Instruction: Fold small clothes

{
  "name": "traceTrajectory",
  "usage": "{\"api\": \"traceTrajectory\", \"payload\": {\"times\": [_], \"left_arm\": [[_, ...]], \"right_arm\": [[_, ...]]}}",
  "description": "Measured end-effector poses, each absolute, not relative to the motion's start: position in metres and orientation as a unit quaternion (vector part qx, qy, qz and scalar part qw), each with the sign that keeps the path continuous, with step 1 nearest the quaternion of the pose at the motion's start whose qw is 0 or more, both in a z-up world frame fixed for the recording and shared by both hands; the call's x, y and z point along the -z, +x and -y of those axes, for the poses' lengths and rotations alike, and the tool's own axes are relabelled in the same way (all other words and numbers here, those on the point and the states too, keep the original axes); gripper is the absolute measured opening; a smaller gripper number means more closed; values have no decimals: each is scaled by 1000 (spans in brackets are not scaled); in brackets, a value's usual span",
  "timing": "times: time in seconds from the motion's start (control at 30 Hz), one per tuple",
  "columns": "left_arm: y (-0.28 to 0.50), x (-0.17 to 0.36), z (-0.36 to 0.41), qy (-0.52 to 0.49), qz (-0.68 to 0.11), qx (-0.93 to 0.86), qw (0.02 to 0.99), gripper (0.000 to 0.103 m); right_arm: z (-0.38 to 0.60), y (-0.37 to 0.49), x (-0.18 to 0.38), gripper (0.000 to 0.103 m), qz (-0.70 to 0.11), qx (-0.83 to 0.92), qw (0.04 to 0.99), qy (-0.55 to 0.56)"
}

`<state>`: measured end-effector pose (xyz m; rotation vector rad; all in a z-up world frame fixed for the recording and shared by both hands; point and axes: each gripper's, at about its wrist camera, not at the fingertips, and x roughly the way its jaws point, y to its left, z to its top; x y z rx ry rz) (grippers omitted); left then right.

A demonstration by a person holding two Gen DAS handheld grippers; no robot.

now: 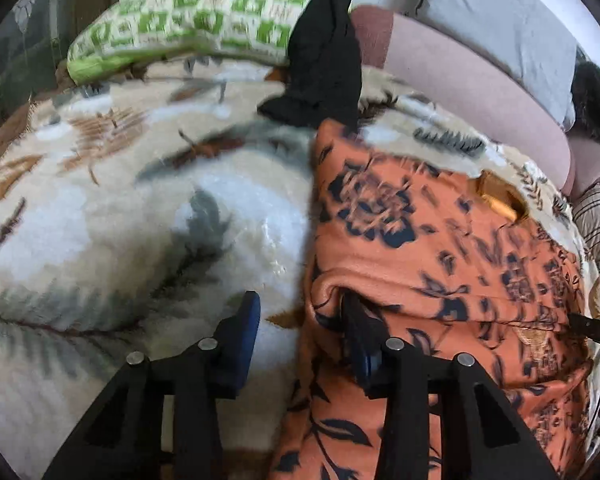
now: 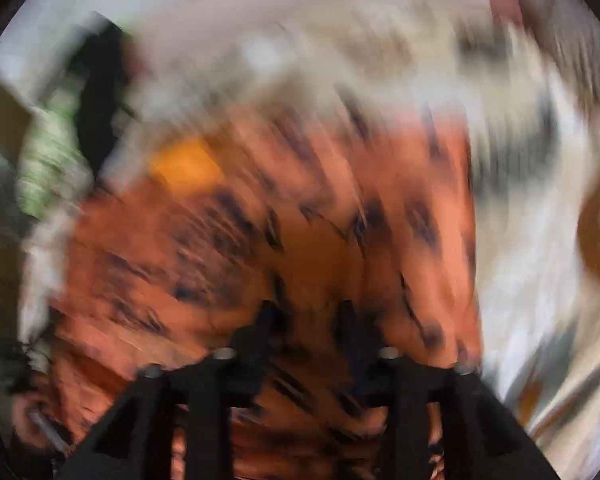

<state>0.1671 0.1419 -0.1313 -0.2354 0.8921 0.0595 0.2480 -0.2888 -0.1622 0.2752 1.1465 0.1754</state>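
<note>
My left gripper (image 1: pixel 300 316) straddles the orange garment's (image 1: pixel 419 240) edge, jaws apart; my right gripper (image 2: pixel 305 316), blurred, seems unclamped over the cloth, lower centre.

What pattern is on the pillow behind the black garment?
Green and white checks on the pillow, clearest in the left wrist view.

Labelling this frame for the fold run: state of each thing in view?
orange floral garment: spread on the blanket, edge bunched up, not yet folded
black garment: crumpled, partly on the green pillow
left gripper: open, straddling the orange garment's edge
right gripper: over the orange garment, view blurred
blanket: rumpled
</note>
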Motion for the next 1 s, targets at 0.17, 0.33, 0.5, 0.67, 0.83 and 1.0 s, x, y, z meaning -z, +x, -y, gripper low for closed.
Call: {"api": "traceTrajectory", "payload": {"times": [0.17,0.33,0.5,0.67,0.83,1.0], "left_arm": [[163,85,-127,-69,-370,-6,926,68],[194,96,-98,-24,-393,16,919,70],[215,151,-98,-20,-464,2,885,74],[218,146,-99,-16,-469,-3,883,77],[185,115,-108,-21,-430,5,902,77],[178,153,-112,-25,-505,-5,863,86]], "right_arm": [[306,244,119,77,-473,-98,853,199],[336,292,137,77,-482,-101,815,306],[308,322,166,7,-538,-121,795,251],[286,321,170,22,-545,-45,831,103],[295,293,141,66,-491,-32,859,140],[280,271,163,89,-499,-163,819,231]]}}
